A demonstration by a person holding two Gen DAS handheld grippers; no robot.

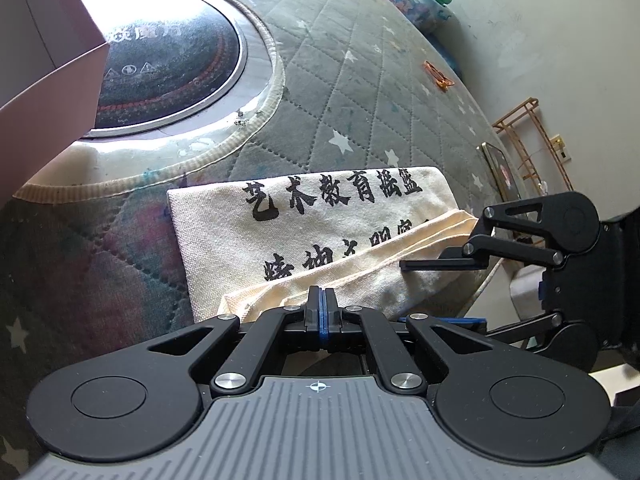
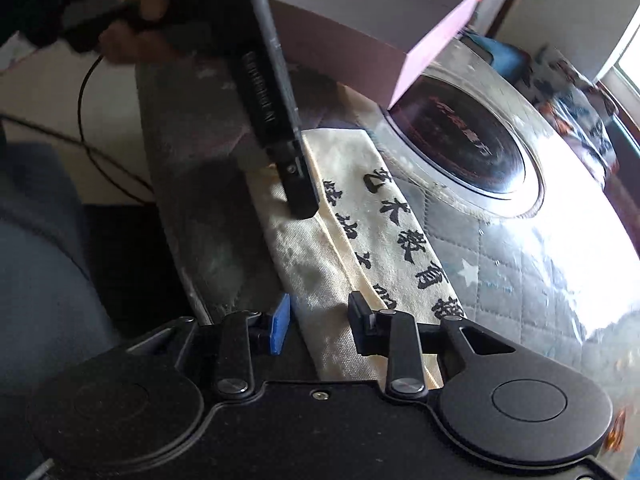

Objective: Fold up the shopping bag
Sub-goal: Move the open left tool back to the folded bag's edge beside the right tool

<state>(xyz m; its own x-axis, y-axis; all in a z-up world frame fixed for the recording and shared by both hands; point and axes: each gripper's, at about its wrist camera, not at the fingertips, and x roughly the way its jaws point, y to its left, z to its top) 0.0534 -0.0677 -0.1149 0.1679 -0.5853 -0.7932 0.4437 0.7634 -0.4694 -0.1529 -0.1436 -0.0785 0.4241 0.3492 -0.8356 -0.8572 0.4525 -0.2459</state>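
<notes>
Left wrist view first: the bag (image 1: 304, 232), cream canvas with black printed characters, lies folded flat on the quilt (image 1: 360, 92) near the table's front edge; its handles (image 1: 360, 264) run diagonally across the folded panel; the left gripper (image 1: 321, 300) has its fingers pressed tight together, blue pads meeting, tips right at the near edge of the bag where the handles end; can't tell if any cloth is caught between them, it looks like none; the right gripper (image 1: 444, 292) pokes in from the right, one finger lying over the bag's right end and the blue-padded one lower down by the table edge, so spread apart; behind the bag there's a round glass cooktop (image 1: 172, 60) sunk into the table and a pink box (image 1: 44, 36) at the left.

Right wrist view, a bit blurry: the right gripper (image 2: 320, 320) is spread, blue pad (image 2: 280, 324) on the left, black finger on the right, with the bag (image 2: 320, 276) end lying in the gap and no pad squeezing it as far as I can see; further up the bag the left gripper (image 2: 300, 196) comes down onto the cloth, closed, held by a hand (image 2: 136, 8) at top left; the box (image 2: 360, 28) sits beyond with its corner over the cooktop (image 2: 464, 140); a black cable (image 2: 92, 120) loops off the left side.
</notes>
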